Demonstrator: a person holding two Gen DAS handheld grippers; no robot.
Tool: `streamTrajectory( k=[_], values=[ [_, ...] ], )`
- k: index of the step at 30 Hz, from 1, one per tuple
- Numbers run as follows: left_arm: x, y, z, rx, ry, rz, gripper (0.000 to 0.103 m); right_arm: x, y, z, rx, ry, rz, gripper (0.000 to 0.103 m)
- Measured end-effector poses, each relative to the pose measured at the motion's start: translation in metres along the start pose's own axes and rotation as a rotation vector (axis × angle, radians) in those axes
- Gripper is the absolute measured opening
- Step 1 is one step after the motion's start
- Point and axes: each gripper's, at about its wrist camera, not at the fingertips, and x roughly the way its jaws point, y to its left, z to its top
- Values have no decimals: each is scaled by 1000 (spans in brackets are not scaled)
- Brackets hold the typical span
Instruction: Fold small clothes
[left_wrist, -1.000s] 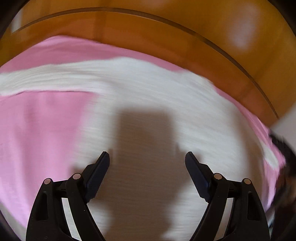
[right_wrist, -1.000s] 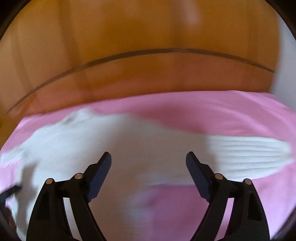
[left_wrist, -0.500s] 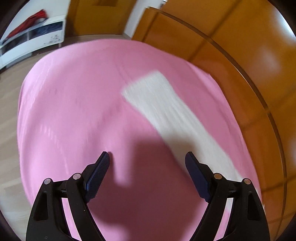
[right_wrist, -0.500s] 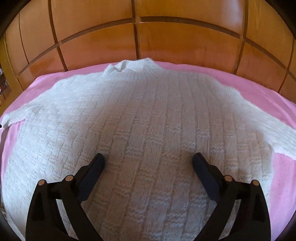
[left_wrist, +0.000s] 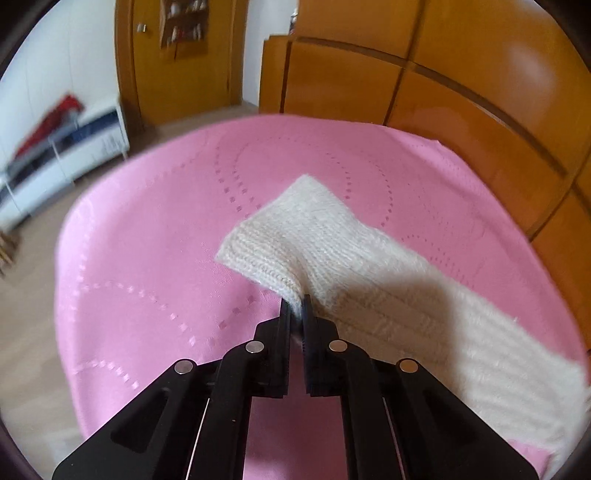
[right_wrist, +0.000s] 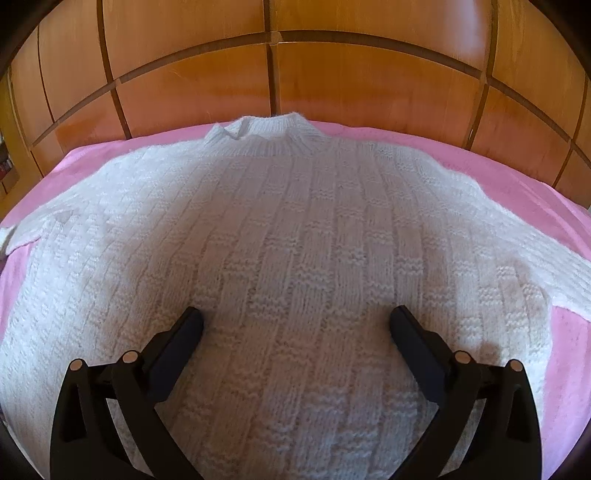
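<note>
Pink bedspread (left_wrist: 147, 258) under white sweater (right_wrist: 295, 240) | wood panels (right_wrist: 258, 74) behind | shelf (left_wrist: 55, 162), blurred | left gripper (left_wrist: 295, 314) pinching sleeve cuff (left_wrist: 273, 258) | right gripper (right_wrist: 295, 332) spread over sweater

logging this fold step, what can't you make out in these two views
- Left wrist view: the sleeve edge inside the left tongs, hidden by the fingers.
- Right wrist view: the sweater hem, cut off by the bottom edge behind the right tongs.
- Left wrist view: the shelf contents, blurred.

Right gripper (right_wrist: 295, 325) gapes above white knit sweater (right_wrist: 295, 229) on pink cloth (right_wrist: 535, 195)
</note>
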Motion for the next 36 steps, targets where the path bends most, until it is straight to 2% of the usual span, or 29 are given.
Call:
streamTrajectory(
  k=[1, 2, 3, 4, 6, 10, 13, 15, 16, 18, 19, 20, 21, 22, 23, 26, 28, 30, 31, 33, 36],
  values=[
    [-6, -7, -2, -12, 19, 5, 10, 0, -1, 0, 1, -1, 2, 101],
    [-14, -12, -5, -31, 29, -17, 30, -1, -2, 0, 2, -2, 4, 101],
    [-21, -16, -8, -43, 30, -66, 46, -1, -2, 1, 3, -4, 5, 101],
    [-38, -24, -14, -55, 17, -182, 70, -1, -3, 1, 5, -4, 8, 101],
    [-63, -46, -31, -32, 1, -316, 73, -4, -6, 2, 13, 0, 18, 101],
    [-110, -124, -87, 135, 55, -555, 73, -26, -34, 1, 110, -19, 79, 100],
    [-144, -176, -140, 276, 89, -700, 73, -56, -99, -5, 314, -87, 89, 99],
    [-159, -202, -167, 366, 102, -744, 73, -76, -164, -19, 514, -136, 59, 94],
    [-167, -215, -184, 422, 99, -759, 73, -83, -192, -27, 595, -153, 28, 91],
    [-179, -233, -212, 518, 91, -773, 73, -91, -258, -51, 776, -162, -56, 75],
    [-181, -242, -223, 572, 87, -764, 73, -91, -289, -63, 854, -148, -100, 71],
    [-178, -248, -229, 603, 88, -759, 73, -91, -324, -78, 944, -137, -152, 62],
    [-178, -252, -236, 624, 97, -759, 73, -91, -349, -89, 1006, -145, -164, 50],
    [-177, -257, -243, 643, 118, -755, 73, -92, -371, -98, 1062, -161, -157, 40],
    [-175, -260, -249, 651, 134, -747, 73, -92, -390, -103, 1110, -171, -147, 26],
    [-168, -262, -261, 650, 166, -718, 74, -90, -436, -104, 1217, -226, -118, 25],
    [-167, -260, -263, 631, 179, -720, 75, -85, -452, -99, 1246, -237, -104, 28],
    [-168, -258, -265, 623, 181, -714, 75, -82, -459, -89, 1231, -213, -146, 24],
    [-169, -256, -264, 622, 182, -709, 75, -81, -459, -81, 1203, -196, -168, 23],
    [-169, -258, -264, 621, 184, -706, 75, -81, -453, -65, 1143, -178, -176, 7],
    [-168, -260, -265, 615, 183, -714, 75, -89, -423, -33, 999, -201, -133, 7]
  ],
)
